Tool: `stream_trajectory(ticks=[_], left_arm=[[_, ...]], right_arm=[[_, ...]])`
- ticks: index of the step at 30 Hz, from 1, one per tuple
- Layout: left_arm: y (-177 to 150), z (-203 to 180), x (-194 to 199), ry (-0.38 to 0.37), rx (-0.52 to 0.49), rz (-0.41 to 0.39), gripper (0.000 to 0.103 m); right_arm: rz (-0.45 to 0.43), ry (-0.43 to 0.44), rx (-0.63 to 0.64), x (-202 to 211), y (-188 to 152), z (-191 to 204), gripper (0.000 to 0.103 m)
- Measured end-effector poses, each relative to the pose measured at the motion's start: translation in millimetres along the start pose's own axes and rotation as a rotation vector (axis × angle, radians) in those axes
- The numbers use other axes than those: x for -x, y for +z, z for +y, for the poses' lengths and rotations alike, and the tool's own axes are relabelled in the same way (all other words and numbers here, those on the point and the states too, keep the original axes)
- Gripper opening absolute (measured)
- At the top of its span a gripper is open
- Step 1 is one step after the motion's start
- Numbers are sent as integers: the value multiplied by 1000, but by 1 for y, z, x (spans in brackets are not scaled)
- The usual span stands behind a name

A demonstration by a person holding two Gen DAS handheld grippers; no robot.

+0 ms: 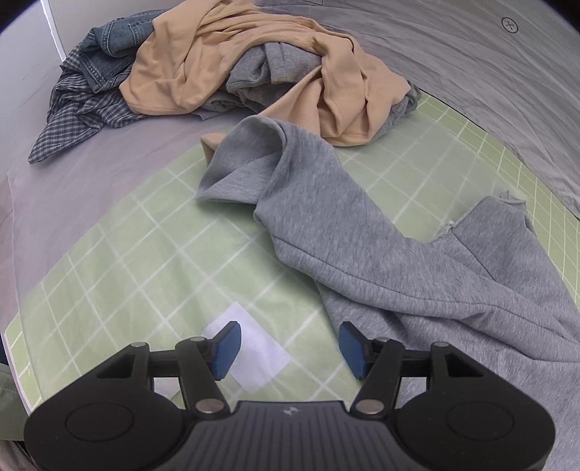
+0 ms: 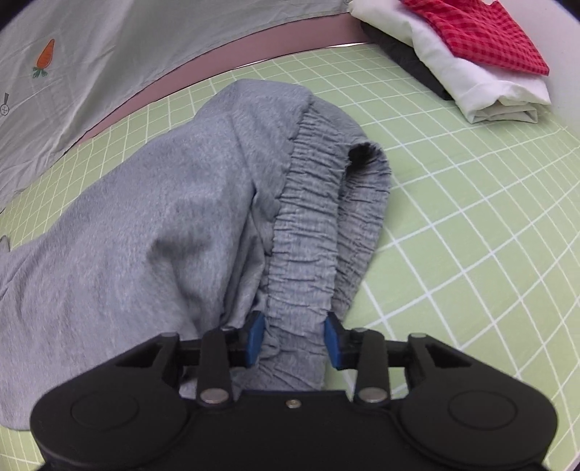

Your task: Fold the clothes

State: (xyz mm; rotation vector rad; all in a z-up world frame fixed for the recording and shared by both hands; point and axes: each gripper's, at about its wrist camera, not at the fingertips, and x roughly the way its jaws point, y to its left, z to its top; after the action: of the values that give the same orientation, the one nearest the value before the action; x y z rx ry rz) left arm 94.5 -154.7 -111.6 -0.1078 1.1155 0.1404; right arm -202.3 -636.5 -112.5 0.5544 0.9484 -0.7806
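Grey sweatpants point(image 1: 380, 246) lie crumpled on a green checked mat point(image 1: 145, 253), one leg cuff pointing toward the far pile. My left gripper point(image 1: 290, 349) is open and empty, just above the mat, left of the pants' lower edge. In the right wrist view the pants point(image 2: 145, 217) show their elastic waistband point(image 2: 308, 224). My right gripper point(image 2: 293, 342) is shut on the waistband, which is bunched between the blue pads point(image 2: 255, 335).
A pile of unfolded clothes lies at the far left: a tan top point(image 1: 232, 65), denim point(image 1: 112, 40) and a checked shirt point(image 1: 83, 108). Folded clothes, white point(image 2: 482, 87) and red checked point(image 2: 482, 32), are stacked at the mat's far right. Grey bedsheet point(image 2: 108, 54) surrounds the mat.
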Motion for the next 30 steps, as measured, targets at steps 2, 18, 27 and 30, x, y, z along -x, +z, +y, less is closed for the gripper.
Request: stream_trajectory(ticks=[2, 18, 27, 30], left_arm=[[2, 5, 0, 7, 11, -8, 63], [12, 20, -11, 37, 66, -11, 64], [5, 9, -5, 15, 37, -6, 64], [0, 9, -2, 11, 37, -1, 64]], right_arm=[[-22, -95, 19, 1, 5, -14, 7], [-84, -156, -163, 22, 8, -44, 60], [-35, -228, -117, 8, -9, -32, 86], [-7, -223, -137, 3, -15, -40, 86]])
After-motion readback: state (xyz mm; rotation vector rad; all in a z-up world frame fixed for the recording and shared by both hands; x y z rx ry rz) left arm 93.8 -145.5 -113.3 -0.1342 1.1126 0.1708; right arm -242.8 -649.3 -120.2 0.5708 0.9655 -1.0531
